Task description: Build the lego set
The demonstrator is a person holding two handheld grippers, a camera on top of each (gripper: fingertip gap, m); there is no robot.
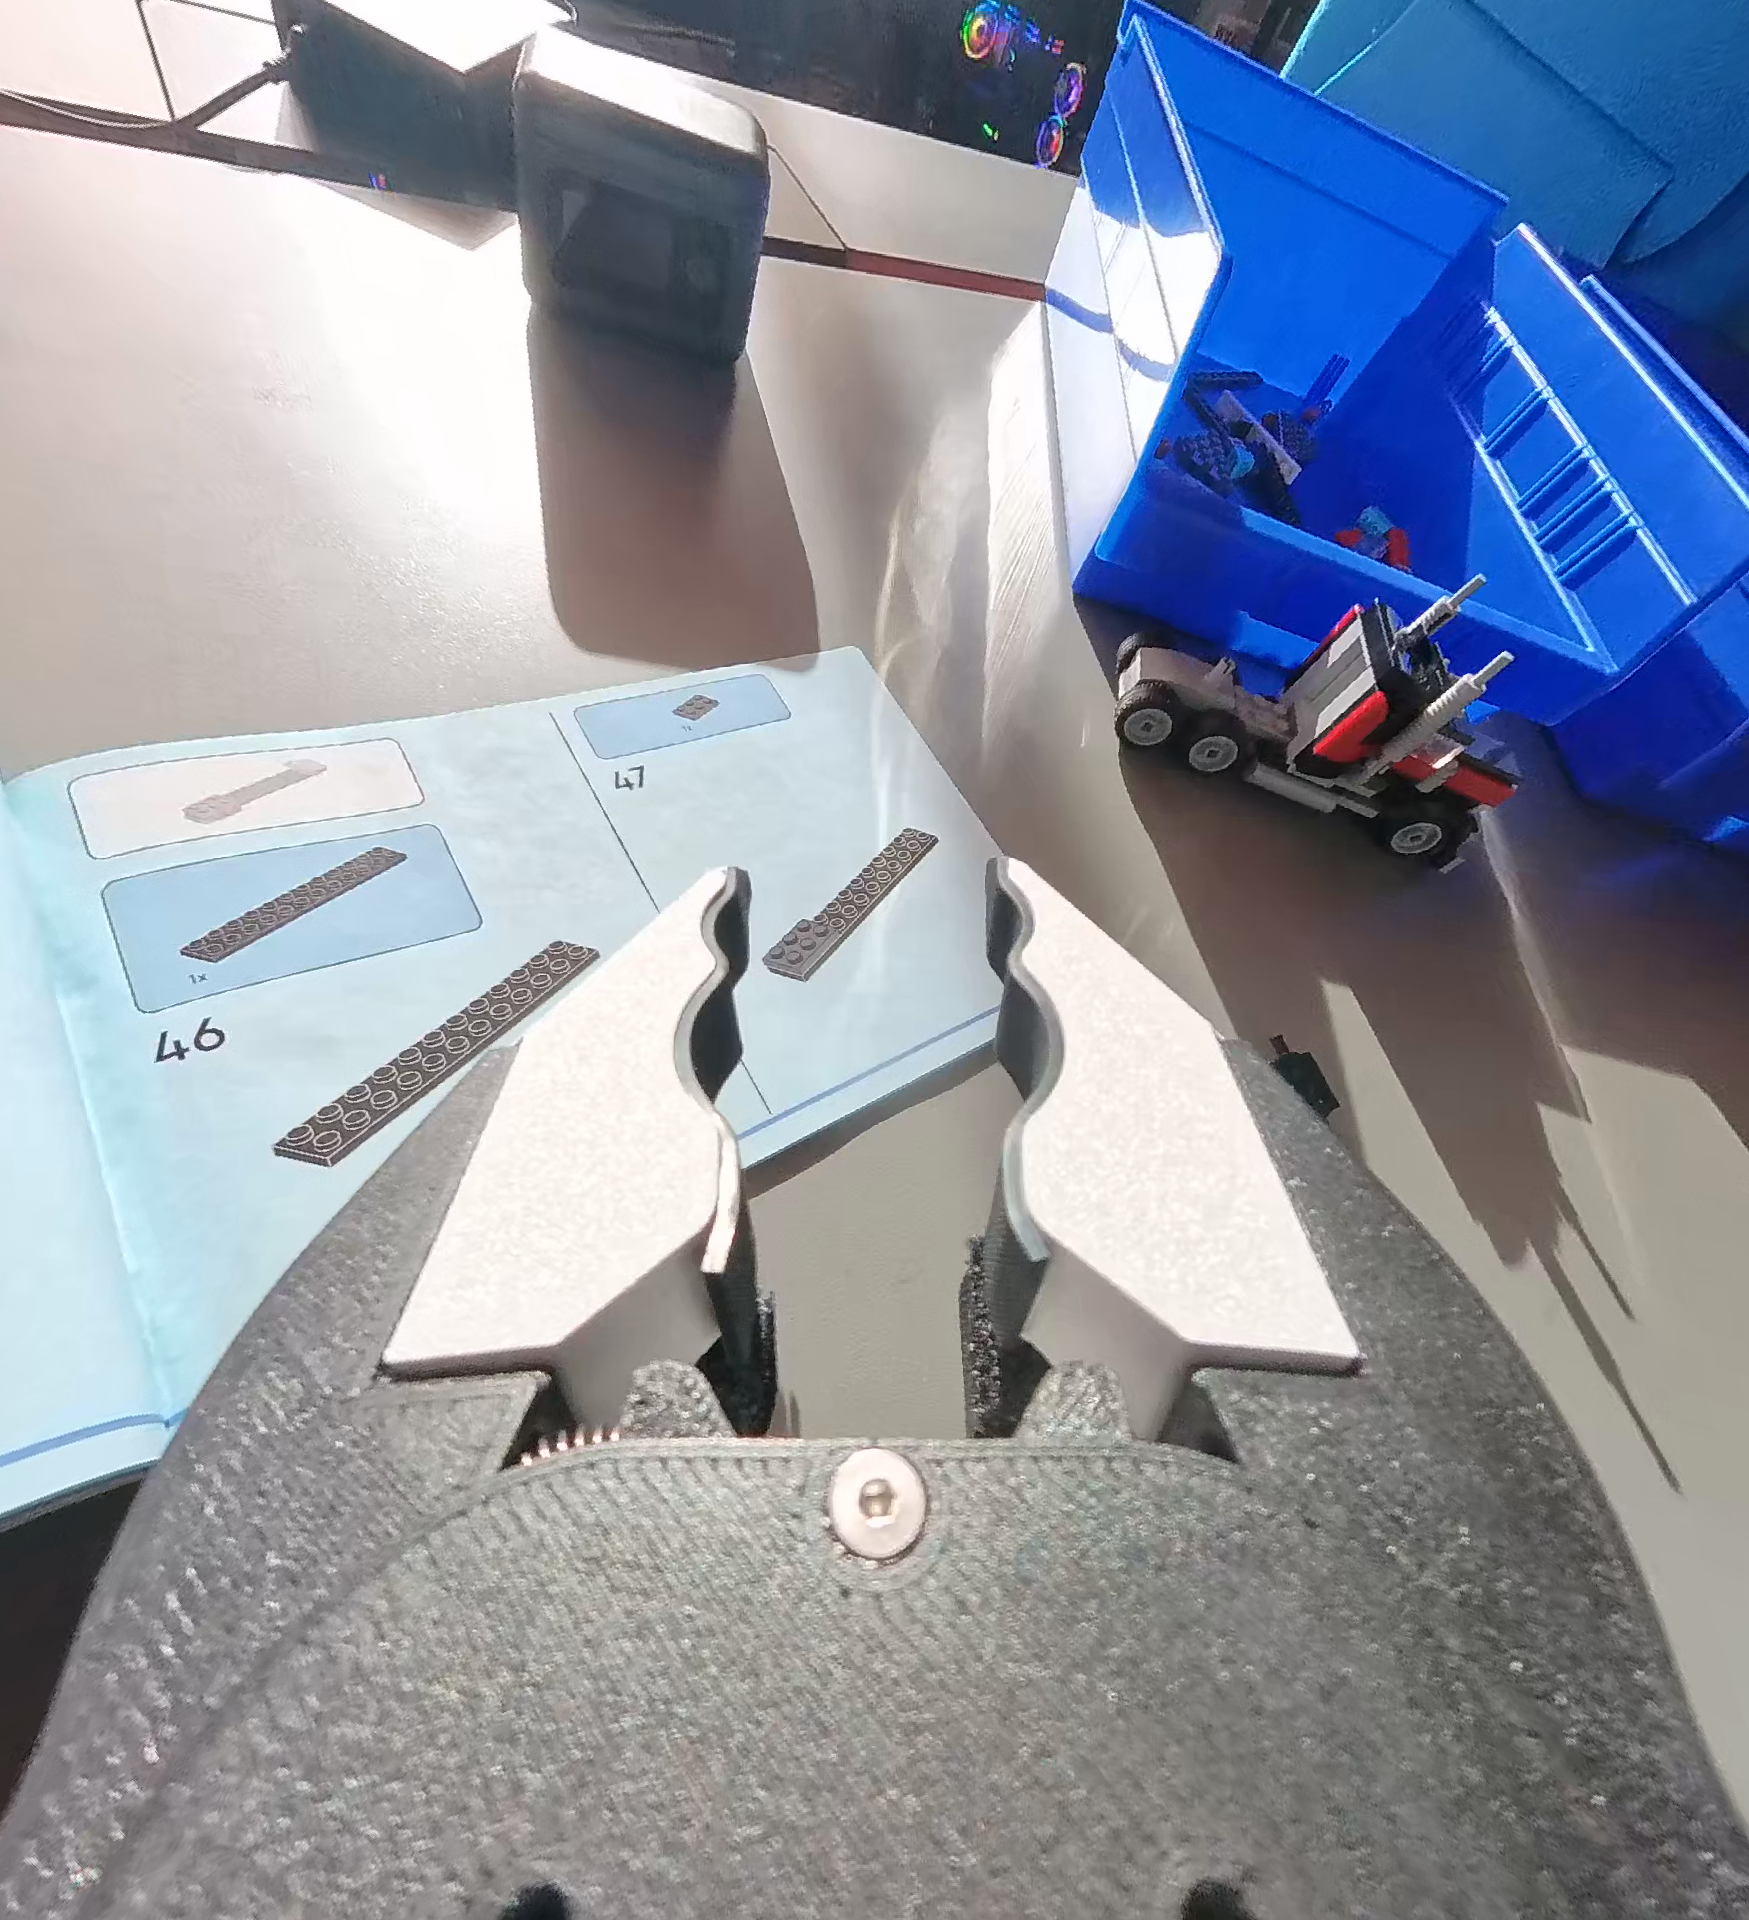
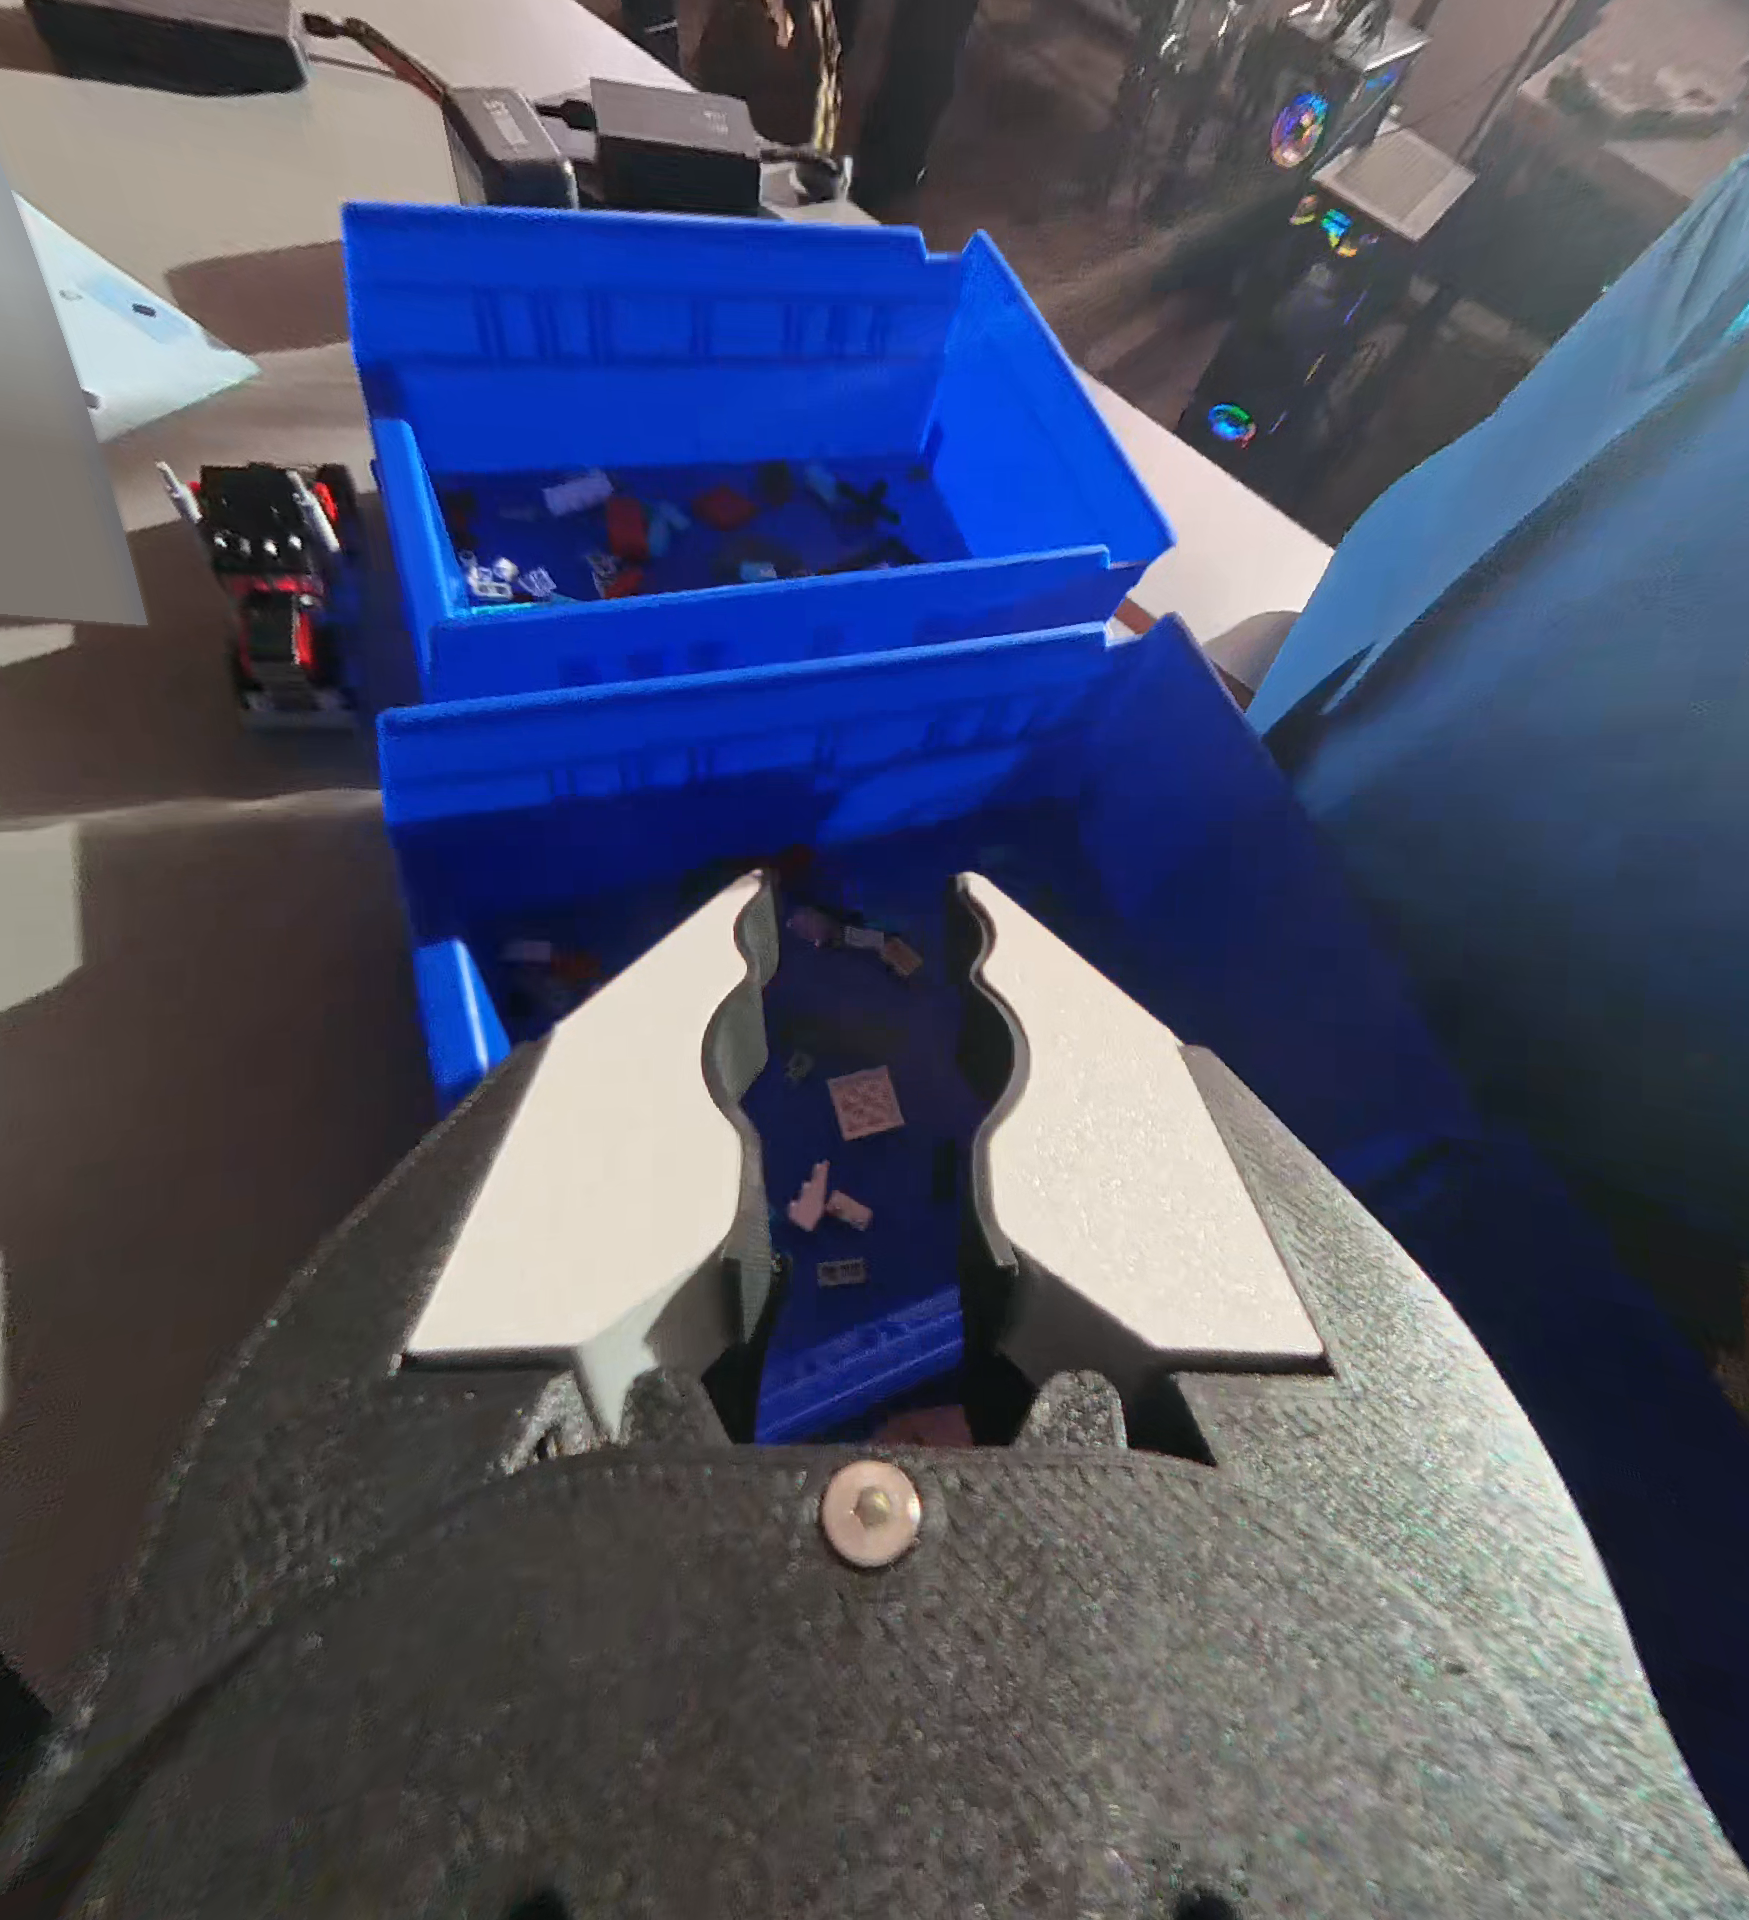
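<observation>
The left tongs (image 1: 865, 883) gape wide and empty over the open instruction booklet (image 1: 350, 935) – the lego truck (image 1: 1317, 727) stands well right, beside a blue bin (image 1: 1265, 582). The right tongs (image 2: 859, 883), also parted and empty, hang over the near bin (image 2: 745, 769) of loose pieces (image 2: 862, 1103).

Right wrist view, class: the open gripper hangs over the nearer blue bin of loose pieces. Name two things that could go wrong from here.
1. The right gripper has wide fingers, while the loose pieces in the nearer bin are small and flat, so a pinch may slip or catch two.
2. The built truck stands close beside the far bin; a sideways swing might knock it.
</observation>
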